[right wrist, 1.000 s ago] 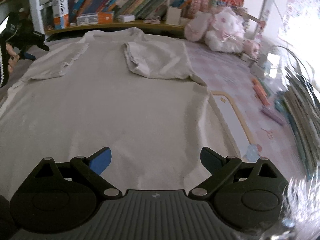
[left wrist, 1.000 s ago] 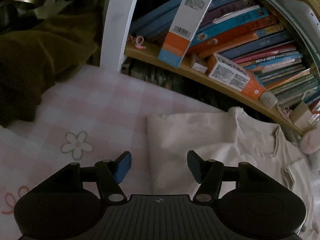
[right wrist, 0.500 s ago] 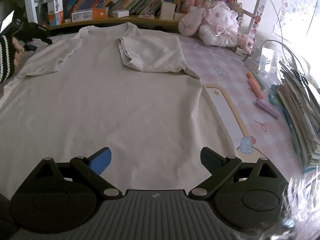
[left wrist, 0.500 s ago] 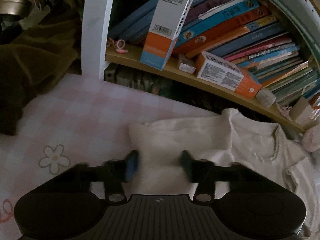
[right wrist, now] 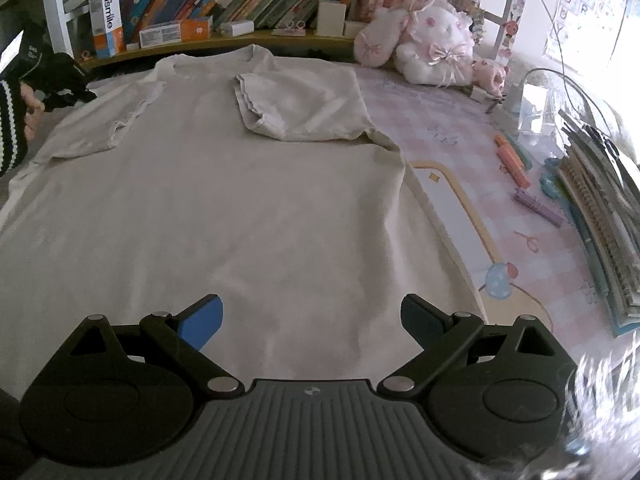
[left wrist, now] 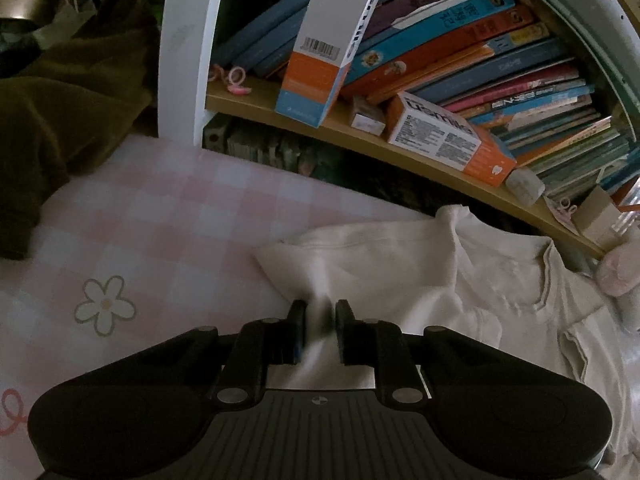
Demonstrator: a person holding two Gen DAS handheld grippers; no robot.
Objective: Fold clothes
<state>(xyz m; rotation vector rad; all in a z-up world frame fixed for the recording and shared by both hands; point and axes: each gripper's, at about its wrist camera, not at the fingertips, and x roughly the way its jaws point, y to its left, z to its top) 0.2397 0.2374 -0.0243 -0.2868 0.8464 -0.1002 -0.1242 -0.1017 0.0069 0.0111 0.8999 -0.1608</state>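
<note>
A cream T-shirt (right wrist: 224, 200) lies spread flat on the pink checked cloth, collar toward the bookshelf. Its right sleeve (right wrist: 296, 108) is folded inward over the chest. Its left sleeve (left wrist: 360, 264) lies out flat, and my left gripper (left wrist: 319, 312) is shut on the sleeve's edge, with a ridge of fabric pinched between the fingers. In the right wrist view that gripper (right wrist: 56, 80) shows at the far left, held by a hand in a striped cuff. My right gripper (right wrist: 312, 316) hangs open above the shirt's lower part, nothing between its fingers.
A bookshelf (left wrist: 440, 60) with leaning books and boxes lines the far edge. A dark olive garment (left wrist: 52, 120) lies at the left. Plush toys (right wrist: 432, 44) sit at the back right; pens (right wrist: 516, 164) and stacked notebooks (right wrist: 600, 216) lie along the right side.
My left gripper has moved forward over the sleeve's edge and closed on it. The right gripper stays open and has drawn back a little along the shirt.
</note>
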